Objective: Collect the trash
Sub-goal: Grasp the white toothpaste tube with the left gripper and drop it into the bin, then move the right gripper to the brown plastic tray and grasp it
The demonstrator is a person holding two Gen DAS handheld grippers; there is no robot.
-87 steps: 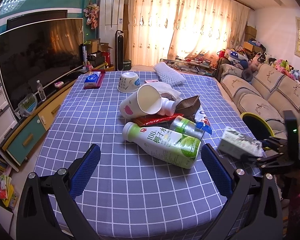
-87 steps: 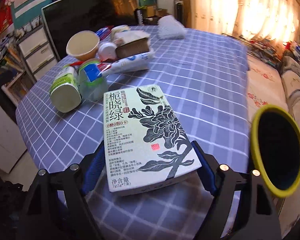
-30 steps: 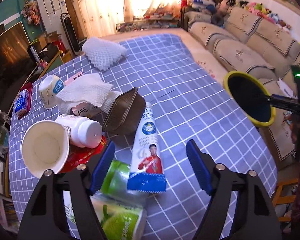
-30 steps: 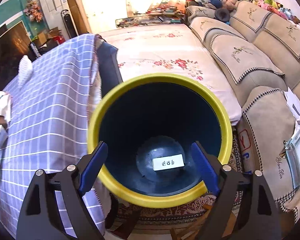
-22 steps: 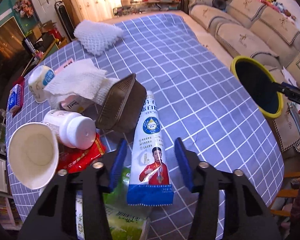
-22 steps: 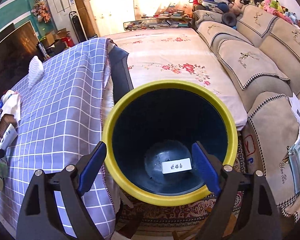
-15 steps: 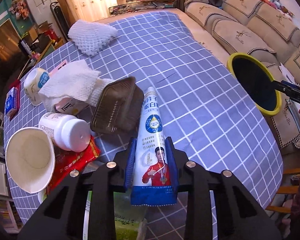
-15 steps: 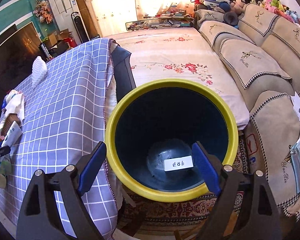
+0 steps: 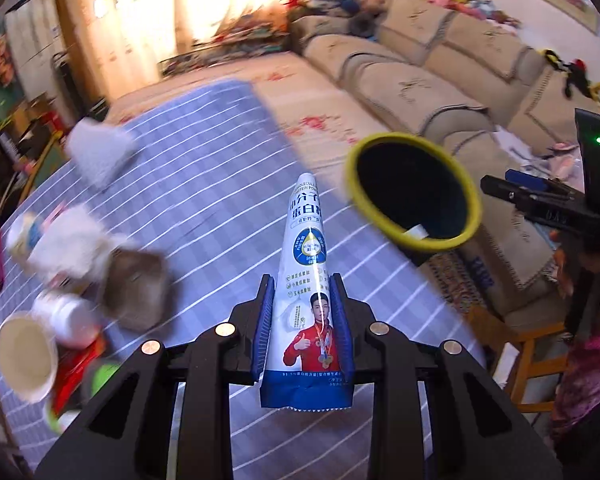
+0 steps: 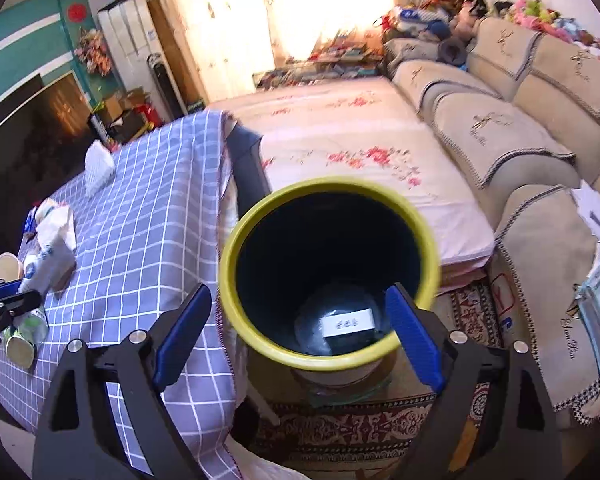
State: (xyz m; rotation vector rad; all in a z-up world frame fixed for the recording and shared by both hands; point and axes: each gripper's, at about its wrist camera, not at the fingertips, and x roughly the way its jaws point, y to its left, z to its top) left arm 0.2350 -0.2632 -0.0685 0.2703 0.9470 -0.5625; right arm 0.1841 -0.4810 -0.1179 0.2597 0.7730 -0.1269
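My left gripper is shut on a white and blue cone-shaped pouch with a man in red printed on it, held above the checked tablecloth. The yellow-rimmed dark bin stands ahead to the right, off the table's edge. My right gripper is open and empty above the bin, where a white box lies at the bottom. The right gripper also shows in the left wrist view.
More trash lies at the table's left: a paper cup, a white bottle, a brown tray, tissue, a red wrapper, a white net. A sofa stands right.
My left gripper has closed on the pouch, lifted it off the table and swung toward the bin. My right gripper has drawn back a little from the bin, still open.
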